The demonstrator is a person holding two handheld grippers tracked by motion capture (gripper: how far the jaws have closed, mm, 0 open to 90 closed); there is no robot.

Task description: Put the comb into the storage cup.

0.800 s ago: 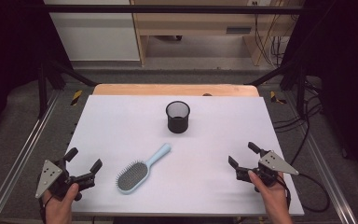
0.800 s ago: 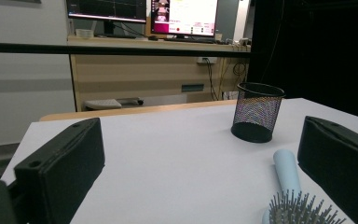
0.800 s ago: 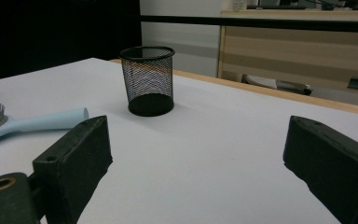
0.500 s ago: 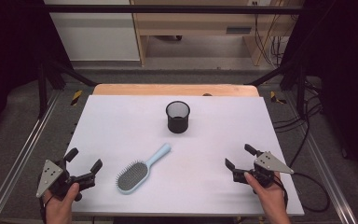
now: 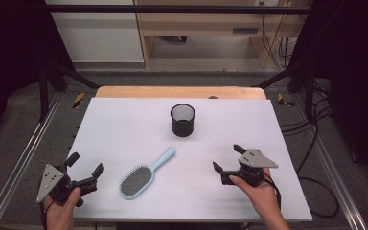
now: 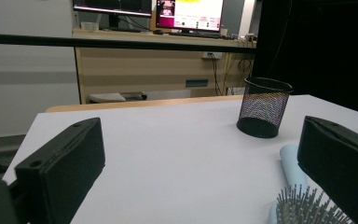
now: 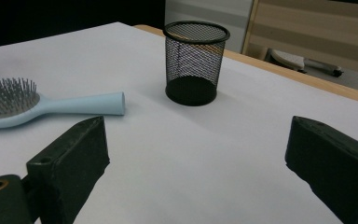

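A light blue hairbrush (image 5: 143, 174) lies flat on the white table (image 5: 124, 129), bristles up, handle pointing toward a black mesh cup (image 5: 182, 120) that stands upright farther back. My left gripper (image 5: 85, 165) rests open at the near left corner, just left of the brush head (image 6: 303, 207). Near the front right, my right gripper (image 5: 228, 158) is open and empty, aimed at the cup (image 7: 195, 63), with the brush handle (image 7: 81, 103) off to its left. The cup (image 6: 263, 106) also stands ahead of the left gripper.
Metal frame rails (image 5: 21, 158) run along both sides of the table. A wooden strip (image 5: 177, 92) edges the far side. Cables (image 5: 316, 143) trail on the floor to the right. Beyond the table stand a wooden bench (image 6: 158, 70) and monitors (image 6: 189, 14).
My right gripper has moved left and slightly forward across the table, toward the brush and cup. The left gripper, brush and cup have stayed put.
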